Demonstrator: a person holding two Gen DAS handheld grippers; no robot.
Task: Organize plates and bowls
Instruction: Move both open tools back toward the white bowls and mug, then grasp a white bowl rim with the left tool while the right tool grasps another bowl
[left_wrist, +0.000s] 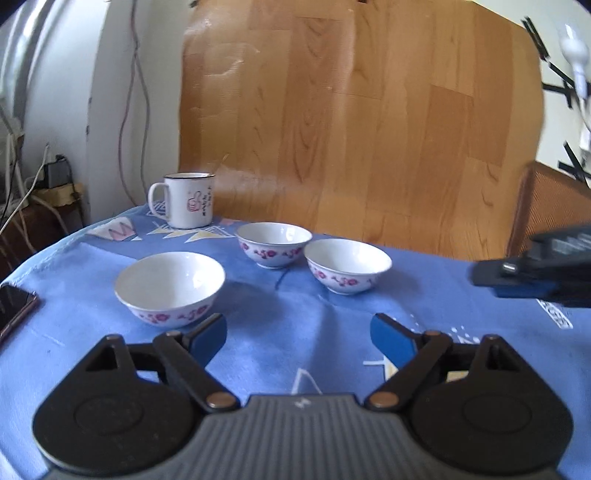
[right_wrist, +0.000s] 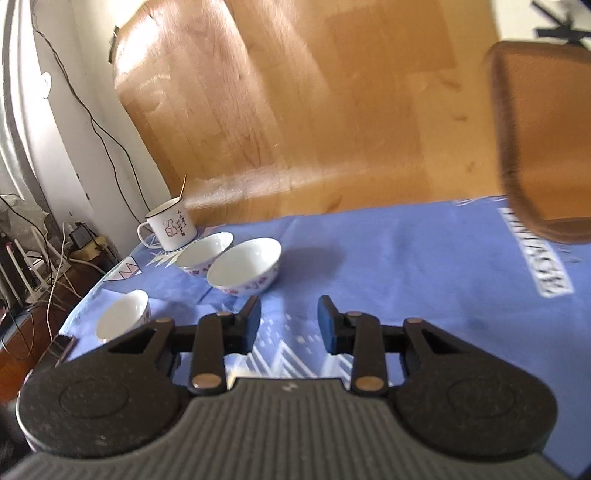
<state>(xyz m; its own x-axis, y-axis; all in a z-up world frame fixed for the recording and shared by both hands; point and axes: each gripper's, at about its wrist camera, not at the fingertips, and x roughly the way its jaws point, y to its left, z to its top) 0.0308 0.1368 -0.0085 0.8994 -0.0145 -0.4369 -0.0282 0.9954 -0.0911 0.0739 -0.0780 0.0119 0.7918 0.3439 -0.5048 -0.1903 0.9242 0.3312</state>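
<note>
Three white bowls with pink flowers stand on a blue tablecloth (left_wrist: 288, 325): a near left bowl (left_wrist: 170, 288), a far middle bowl (left_wrist: 274, 243) and a right bowl (left_wrist: 347, 265). My left gripper (left_wrist: 298, 334) is open and empty, just short of the bowls. My right gripper (right_wrist: 289, 325) is open and empty above the cloth (right_wrist: 406, 266); it also shows at the right edge of the left wrist view (left_wrist: 535, 273). In the right wrist view the right bowl (right_wrist: 243, 271) is nearest, then the middle bowl (right_wrist: 204, 254) and the left bowl (right_wrist: 122, 319).
A white enamel mug (left_wrist: 189, 199) stands at the back left of the table, also in the right wrist view (right_wrist: 170, 227). A dark phone (left_wrist: 13, 312) lies at the left edge. A wooden chair (right_wrist: 543, 140) stands at the right. Cables hang off the table's left.
</note>
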